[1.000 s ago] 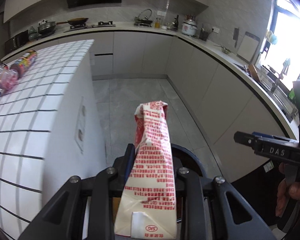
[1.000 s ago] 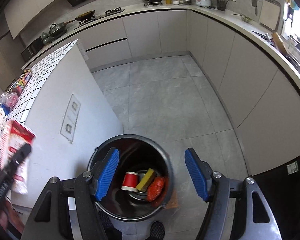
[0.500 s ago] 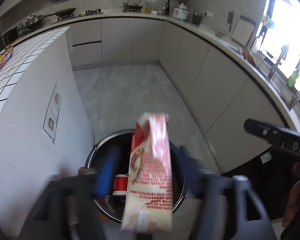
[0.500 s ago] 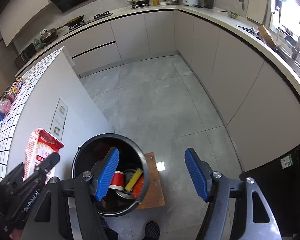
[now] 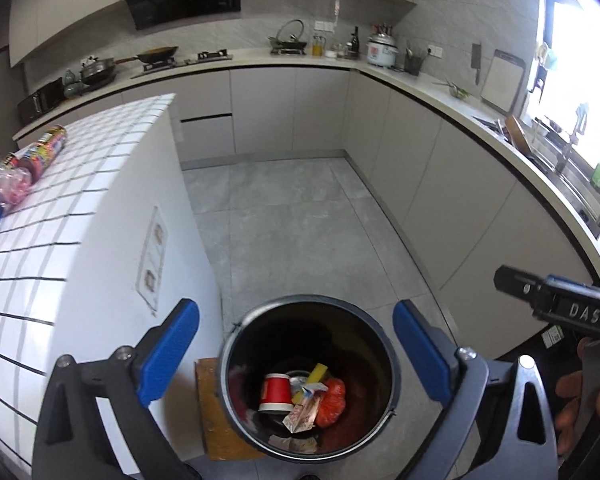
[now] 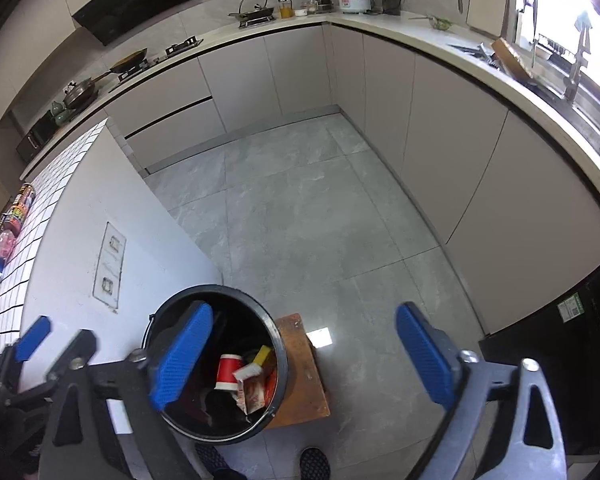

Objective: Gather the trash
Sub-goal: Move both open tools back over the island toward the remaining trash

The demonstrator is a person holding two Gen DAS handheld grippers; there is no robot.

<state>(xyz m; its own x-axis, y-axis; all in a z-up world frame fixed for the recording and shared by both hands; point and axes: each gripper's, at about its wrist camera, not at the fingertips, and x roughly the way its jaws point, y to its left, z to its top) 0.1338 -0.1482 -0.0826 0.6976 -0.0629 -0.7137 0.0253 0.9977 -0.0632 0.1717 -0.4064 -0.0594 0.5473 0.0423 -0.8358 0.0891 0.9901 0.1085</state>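
The black trash bin (image 5: 236, 334) stands on the floor below both grippers. A red and white milk carton (image 5: 305, 407) lies inside it beside a red paper cup (image 5: 276, 392), a yellow sponge and an orange wrapper. My left gripper (image 5: 296, 352) hangs over the bin's mouth, its jaws opening with nothing between them. My right gripper (image 6: 303, 354) hovers just right of the bin (image 6: 220, 290), its jaws also opening and empty; the carton (image 6: 252, 390) and cup (image 6: 228, 372) show past its left finger.
The bin sits on a low wooden stool (image 6: 304, 364) against a white tiled island (image 5: 60, 220). A snack tube (image 5: 44, 148) and a crumpled plastic bag (image 5: 8, 178) lie on the island. Grey floor, cabinets and a black appliance (image 6: 560, 340) surround it. A person's shoes (image 6: 314, 464) are below.
The left gripper let go of the milk carton, which dropped into the bin, and its jaws spread wide. The right gripper's jaws widened too, after shifting right of the bin.
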